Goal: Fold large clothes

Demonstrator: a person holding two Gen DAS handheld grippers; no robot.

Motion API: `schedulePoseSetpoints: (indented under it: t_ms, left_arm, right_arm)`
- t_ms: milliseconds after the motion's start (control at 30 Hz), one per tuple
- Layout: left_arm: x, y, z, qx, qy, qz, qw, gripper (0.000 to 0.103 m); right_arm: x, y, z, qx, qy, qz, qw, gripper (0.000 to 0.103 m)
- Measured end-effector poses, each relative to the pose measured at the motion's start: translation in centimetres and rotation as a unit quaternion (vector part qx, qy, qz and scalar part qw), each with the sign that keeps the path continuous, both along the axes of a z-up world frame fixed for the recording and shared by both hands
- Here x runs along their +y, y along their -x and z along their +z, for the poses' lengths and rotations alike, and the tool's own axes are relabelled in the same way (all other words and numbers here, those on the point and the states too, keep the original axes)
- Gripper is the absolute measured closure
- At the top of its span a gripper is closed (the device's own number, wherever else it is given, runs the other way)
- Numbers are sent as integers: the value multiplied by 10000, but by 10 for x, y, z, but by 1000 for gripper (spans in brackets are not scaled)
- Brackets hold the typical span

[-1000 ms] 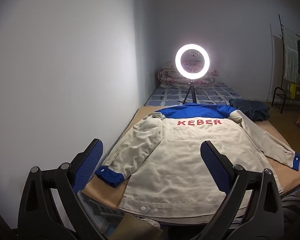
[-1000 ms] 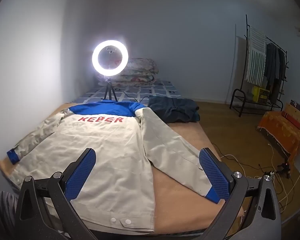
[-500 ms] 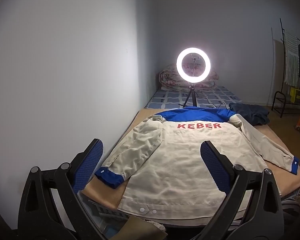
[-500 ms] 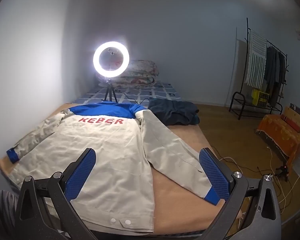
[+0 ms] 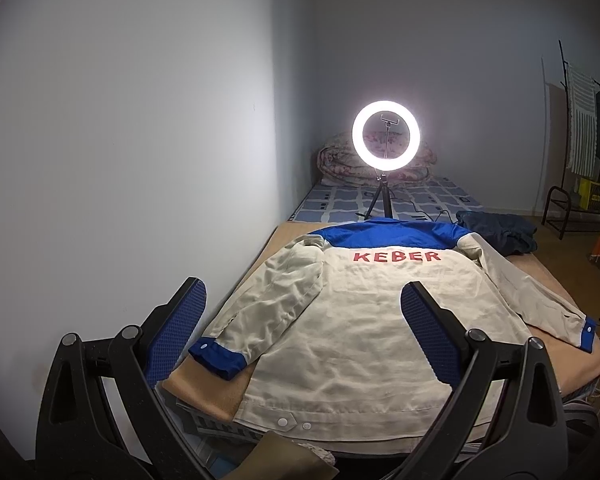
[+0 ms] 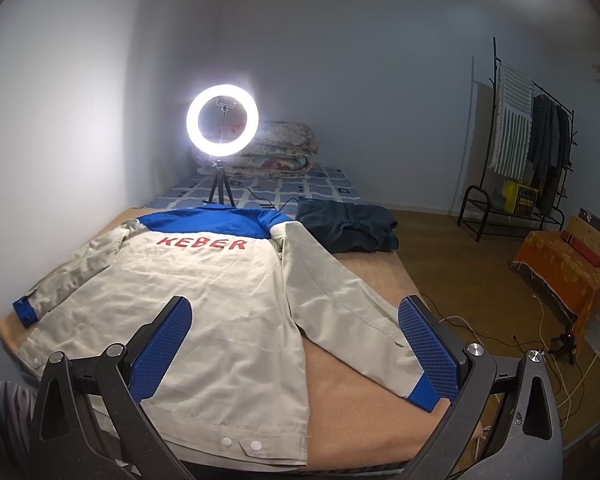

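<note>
— Where is the jacket [image 5: 364, 320]?
— It lies flat on the tan surface [image 6: 364, 408], back side up, both sleeves spread out. A ring light [image 5: 386, 136] glows behind it.
— Are the fingers holding it?
— No. The left gripper [image 5: 302, 330] and right gripper [image 6: 296, 346] hang above it, fingers spread wide, holding nothing.

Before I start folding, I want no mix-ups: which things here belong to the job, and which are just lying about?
For the job: jacket, left gripper, right gripper, both open.

Lying about: dark folded garment, ring light, rolled quilt, clothes rack.
</note>
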State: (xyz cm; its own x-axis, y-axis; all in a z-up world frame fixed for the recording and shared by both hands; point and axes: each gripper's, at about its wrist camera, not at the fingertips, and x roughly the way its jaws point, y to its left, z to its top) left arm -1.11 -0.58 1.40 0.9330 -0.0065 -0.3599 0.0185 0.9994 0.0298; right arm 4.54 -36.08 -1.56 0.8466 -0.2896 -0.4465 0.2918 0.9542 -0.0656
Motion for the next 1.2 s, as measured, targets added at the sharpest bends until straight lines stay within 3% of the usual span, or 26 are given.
schedulePoseSetpoints:
  t_ms: [1200]
  left_arm:
    - [-1, 1, 2, -19, 2, -4, 10000, 3]
  right_arm:
    - [0, -1, 3, 1, 39, 10, 10000, 0]
